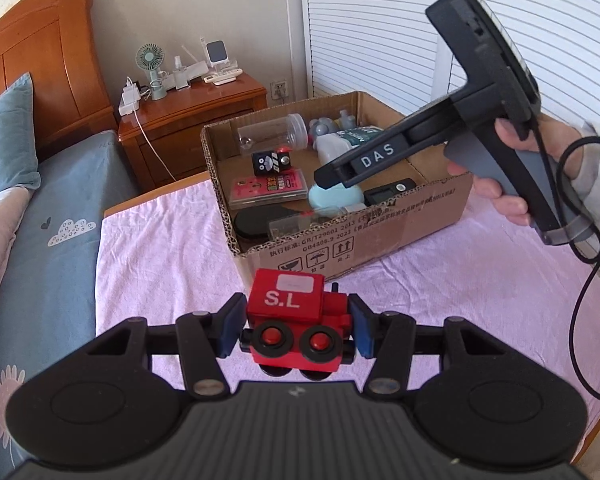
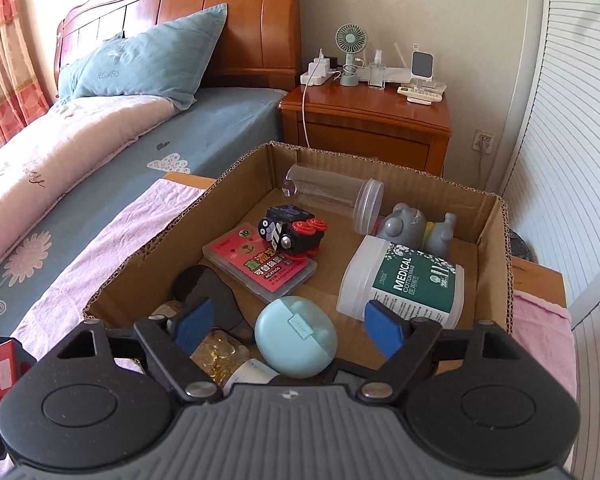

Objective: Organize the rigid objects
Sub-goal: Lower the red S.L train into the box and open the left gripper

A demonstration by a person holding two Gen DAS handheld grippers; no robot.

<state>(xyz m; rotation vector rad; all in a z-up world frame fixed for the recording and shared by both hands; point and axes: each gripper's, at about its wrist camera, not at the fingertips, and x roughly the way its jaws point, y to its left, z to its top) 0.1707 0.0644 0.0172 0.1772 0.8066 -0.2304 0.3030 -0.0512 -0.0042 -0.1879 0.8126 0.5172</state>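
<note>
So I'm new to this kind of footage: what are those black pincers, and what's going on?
They are hand-held grippers; a person carries one in each hand, each with a camera looking along its fingers. The left camera shows the left gripper clamped on a red toy train above a pink cloth. The right gripper hangs open over a cardboard box containing a mint case, a cotton swab tub and other items.
</note>
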